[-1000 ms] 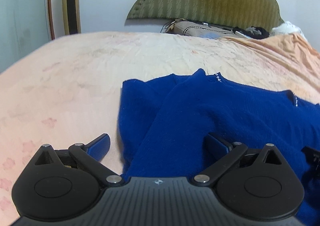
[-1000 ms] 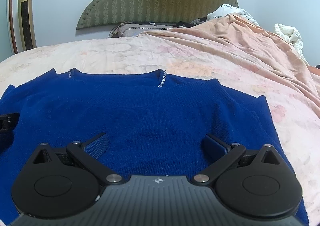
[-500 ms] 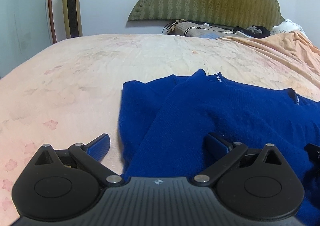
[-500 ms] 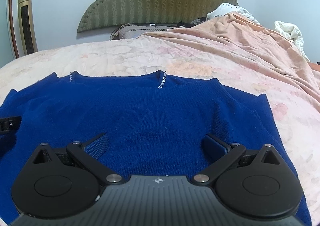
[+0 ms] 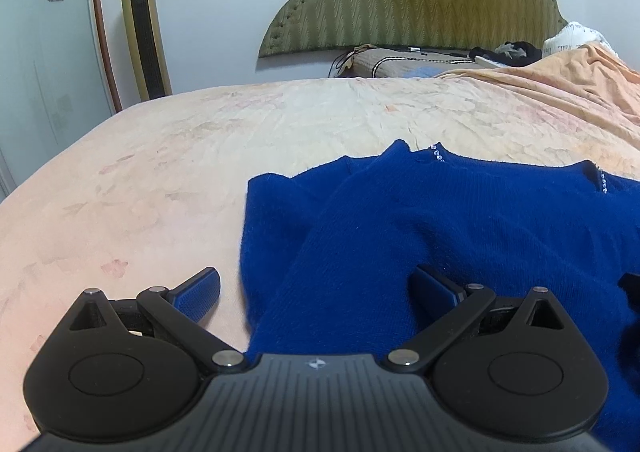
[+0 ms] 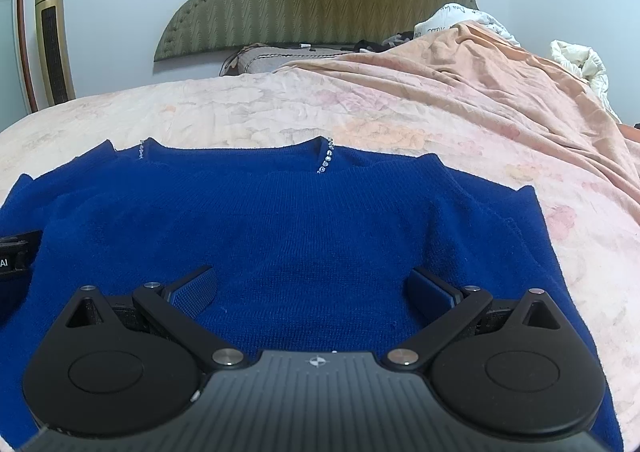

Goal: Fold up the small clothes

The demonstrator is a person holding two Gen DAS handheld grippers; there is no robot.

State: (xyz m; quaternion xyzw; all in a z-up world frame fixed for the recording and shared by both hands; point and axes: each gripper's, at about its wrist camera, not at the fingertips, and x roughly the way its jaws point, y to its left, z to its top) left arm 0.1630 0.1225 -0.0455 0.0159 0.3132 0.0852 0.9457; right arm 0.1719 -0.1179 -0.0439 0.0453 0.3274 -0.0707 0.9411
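Here's the blue knit sweater (image 6: 288,220) spread flat on the bed (image 5: 160,180), collar with its little rhinestone rows (image 6: 326,160) toward the green headboard (image 6: 320,0) and the hem at the near edge, a peach blanket (image 6: 500,92) bunched along the bed's right side. The left tongs (image 5: 316,288) hang released, wide apart, over the sweater's left edge where the sleeve lies folded in, one finger above bare sheet. The right tongs (image 6: 310,286) are released too, spread over the sweater's lower middle, nothing between them.
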